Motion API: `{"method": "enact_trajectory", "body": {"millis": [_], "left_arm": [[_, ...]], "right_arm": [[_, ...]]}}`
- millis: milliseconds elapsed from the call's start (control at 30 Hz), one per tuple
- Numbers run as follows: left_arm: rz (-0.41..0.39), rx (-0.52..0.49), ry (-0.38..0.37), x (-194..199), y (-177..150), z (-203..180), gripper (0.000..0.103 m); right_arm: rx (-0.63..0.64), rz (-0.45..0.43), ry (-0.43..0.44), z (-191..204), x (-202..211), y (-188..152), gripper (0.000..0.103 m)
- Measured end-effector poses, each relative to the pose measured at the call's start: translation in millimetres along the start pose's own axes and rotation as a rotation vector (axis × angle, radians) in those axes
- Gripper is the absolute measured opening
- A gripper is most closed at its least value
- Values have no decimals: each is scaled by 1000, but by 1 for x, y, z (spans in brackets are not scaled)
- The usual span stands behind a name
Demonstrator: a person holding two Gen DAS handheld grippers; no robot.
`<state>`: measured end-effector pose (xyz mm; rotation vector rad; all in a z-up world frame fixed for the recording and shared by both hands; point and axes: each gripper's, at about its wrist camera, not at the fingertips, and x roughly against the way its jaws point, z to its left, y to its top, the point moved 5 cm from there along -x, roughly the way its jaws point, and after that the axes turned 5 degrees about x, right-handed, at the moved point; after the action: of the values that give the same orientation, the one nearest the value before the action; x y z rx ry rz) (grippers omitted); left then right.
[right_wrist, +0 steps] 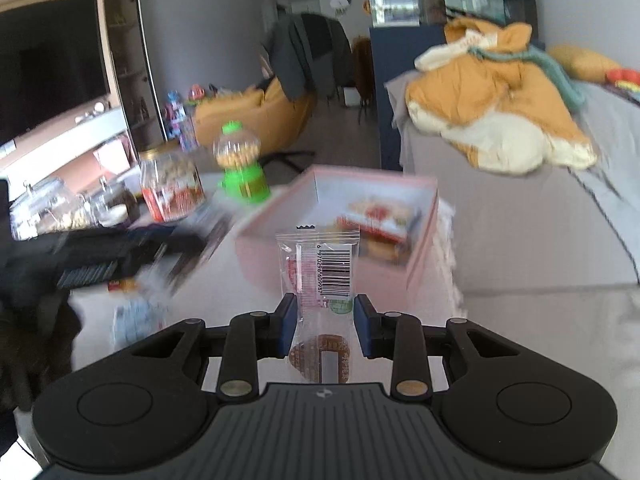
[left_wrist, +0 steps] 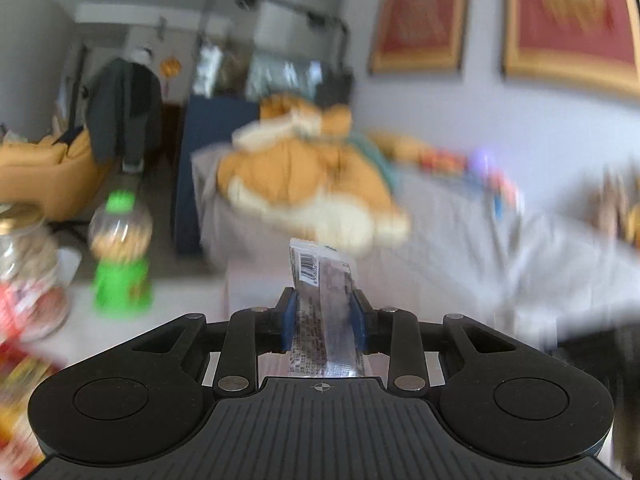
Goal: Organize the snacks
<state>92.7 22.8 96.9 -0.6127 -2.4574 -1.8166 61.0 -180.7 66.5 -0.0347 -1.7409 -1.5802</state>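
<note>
Living-room clutter blurs behind a pale table (right_wrist: 248, 264) where a pink box (right_wrist: 420, 240) sits far right, a few snacks already inside. To do this step well, I judge each packet should be carried over the box's rim and let go low. Both tongs are nearly closed: the left gripper (left_wrist: 323, 316) pinches 1 wrapped bar (left_wrist: 325, 280), the right gripper (right_wrist: 325, 322) 1 clear packet (right_wrist: 320, 268), near the box.

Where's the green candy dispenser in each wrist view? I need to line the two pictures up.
Left wrist: the green candy dispenser stands at left-centre, beside a red-labelled jar at the left edge.
Right wrist: it stands left of centre, behind the pink box's far left corner.
Shared landmark: the orange plush toy on the grey sofa.
</note>
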Motion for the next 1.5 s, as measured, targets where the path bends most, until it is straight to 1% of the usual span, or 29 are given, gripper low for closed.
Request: {"method": "enact_trajectory", "body": {"millis": [33, 67, 100, 133, 167, 200, 233, 267, 333, 433, 467, 533, 567, 600, 633, 700, 767, 833, 900, 967, 1067, 1100, 1167, 1267, 1333, 1367, 1400, 1500], "left_arm": [[-23, 61, -5, -17, 10, 6, 37], [8, 131, 17, -40, 14, 15, 37], [92, 187, 56, -62, 12, 23, 32], [187, 216, 84, -81, 5, 30, 27], [241, 237, 79, -94, -2, 36, 25], [246, 255, 46, -97, -9, 41, 25], [225, 266, 20, -93, -14, 46, 25], [197, 277, 16, -86, -17, 52, 25], [146, 297, 40, -63, -22, 65, 26], [128, 263, 113, -29, -30, 81, 26], [127, 242, 149, -15, -32, 87, 26], [108, 222, 196, 12, -33, 103, 26], [94, 220, 230, 28, -33, 114, 26], [80, 225, 281, 45, -34, 126, 26], [69, 234, 335, 61, -36, 137, 26], [70, 265, 409, 84, -43, 161, 26], [81, 318, 448, 100, -52, 183, 26], [88, 363, 469, 113, -62, 199, 26], [79, 387, 494, 124, -69, 208, 26], [61, 400, 507, 132, -72, 212, 26], [40, 396, 505, 141, -71, 211, 26], [33, 387, 498, 140, -68, 210, 26], [23, 361, 478, 134, -62, 209, 26], [4, 306, 455, 120, -52, 204, 26], [-7, 273, 446, 106, -44, 205, 26], [-4, 264, 444, 98, -41, 207, 26], [9, 256, 449, 88, -39, 209, 26], [62, 230, 480, 64, -42, 213, 26]], "right_arm": [[1, -11, -2, -1, 0, 8, 30], [-1, -21, -9, -3, -1, 16, 30], [-4, -33, -20, -5, -2, 24, 30], [-6, -46, -34, -7, -3, 32, 30], [-6, -58, -49, -9, -4, 39, 30], [-7, -68, -63, -11, -4, 44, 30], [-10, -79, -75, -13, -5, 49, 30], [-18, -92, -80, -16, -5, 55, 30], [-38, -114, -78, -21, -7, 68, 30], [-61, -123, -69, -25, -26, 91, 30], [-64, -114, -57, -24, -39, 100, 30], [-53, -82, -45, -21, -71, 120, 34], [-44, -64, -54, -20, -89, 127, 39], [-41, -36, -77, -19, -108, 132, 54], [-36, -7, -97, -17, -122, 134, 60], [-22, 38, -116, -13, -143, 129, 60], [-31, 65, -96, -5, -150, 117, 60], [-59, 84, -45, 7, -152, 101, 65], [-64, 104, 20, 27, -154, 86, 68], [-38, 125, 75, 54, -155, 72, 71], [39, 166, 162, 102, -159, 51, 76], [54, 183, 195, 116, -161, 44, 79], [74, 232, 276, 146, -167, 28, 80], [125, 290, 332, 183, -176, 5, 80], [177, 317, 331, 201, -181, -9, 80], [212, 329, 329, 210, -183, -16, 83], [241, 304, 321, 215, -180, -20, 87], [349, 294, 300, 222, -170, -29, 87]]}}
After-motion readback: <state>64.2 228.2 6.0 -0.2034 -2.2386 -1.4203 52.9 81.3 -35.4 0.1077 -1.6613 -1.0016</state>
